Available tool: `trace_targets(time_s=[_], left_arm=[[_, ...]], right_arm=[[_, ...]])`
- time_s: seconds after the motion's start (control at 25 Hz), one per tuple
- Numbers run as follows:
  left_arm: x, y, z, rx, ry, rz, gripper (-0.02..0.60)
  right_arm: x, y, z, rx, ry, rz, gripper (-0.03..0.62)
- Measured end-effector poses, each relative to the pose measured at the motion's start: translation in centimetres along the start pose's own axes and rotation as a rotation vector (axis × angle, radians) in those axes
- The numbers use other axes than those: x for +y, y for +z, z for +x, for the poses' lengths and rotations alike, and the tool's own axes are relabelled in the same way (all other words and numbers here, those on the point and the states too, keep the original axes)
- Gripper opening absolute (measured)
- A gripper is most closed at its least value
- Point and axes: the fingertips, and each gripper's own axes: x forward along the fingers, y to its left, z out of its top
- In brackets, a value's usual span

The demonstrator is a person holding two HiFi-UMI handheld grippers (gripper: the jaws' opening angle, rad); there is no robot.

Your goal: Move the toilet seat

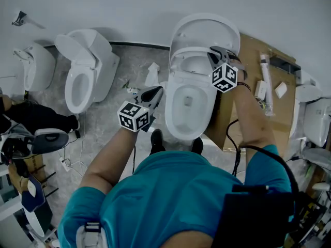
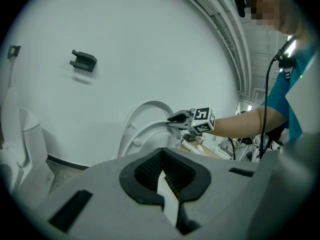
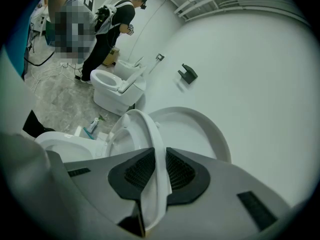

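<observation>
Closest to the head camera was the person's teal shirt (image 1: 165, 195), with both bare arms reaching out over a white toilet. The right gripper (image 1: 214, 51) was up at the top edge of the toilet seat (image 1: 178, 58). Its own view showed this best. The jaws were squeezed onto the thin white seat, which stood on its edge between the black pads. The seat was lifted partway up off the bowl (image 1: 177, 120). It was apart from the lid (image 1: 207, 27), which leaned back on the wall.

The left gripper (image 1: 156, 91) hung just beside the bowl's left side, not touching it. In its own view the jaws were only a thin crack apart. A strip of white showed in the crack, and I could not tell what it was. That view also showed the right gripper from the side, biting the seat.

Only the head view looked down into the bowl, where the drain hole sat at the bottom. It alone showed a sheet of cardboard (image 1: 253, 50) on the floor to the right, with a white tube (image 1: 266, 74) and small white bits lying on it. It also showed a second toilet (image 1: 101, 61) on the left with its lid up. Only the right gripper view showed another person (image 3: 107, 34) in dark clothes, standing by a far toilet.
</observation>
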Motion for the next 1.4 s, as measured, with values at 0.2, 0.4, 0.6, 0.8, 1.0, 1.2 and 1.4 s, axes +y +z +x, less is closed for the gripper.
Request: trace_targets(time_s=[0.2, 0.4, 0.6, 0.8, 1.0, 1.2, 1.4], left_arm=[[0.7, 1.2, 0.6, -0.013, 0.002, 0.008, 0.003], [0.7, 1.7, 1.1, -0.012, -0.004, 0.015, 0.003], [1.0, 1.5, 1.3, -0.006, -0.006, 0.018, 0.003], [0.9, 1.4, 1.7, 0.0, -0.01, 0.022, 0.003], [0.8, 1.5, 2.2, 0.0, -0.01, 0.026, 0.003], [1.0, 1.7, 2.3, -0.002, -0.01, 0.025, 0.003], [1.3, 1.4, 2.5, 0.002, -0.004, 0.022, 0.003]], right_arm=[[-0.5, 0.1, 0.5, 0.007, -0.006, 0.003, 0.067], [-1.0, -0.1, 0.9, 0.011, -0.012, 0.008, 0.066], [-1.1, -0.1, 1.3, 0.011, -0.019, 0.012, 0.066], [-1.4, -0.3, 1.6, 0.013, -0.022, 0.013, 0.066], [-1.8, -0.6, 2.0, 0.017, -0.024, 0.007, 0.064], [-2.3, -0.6, 2.5, 0.024, -0.027, 0.01, 0.064], [-2.8, -0.9, 3.1, 0.032, -0.03, 0.008, 0.064]])
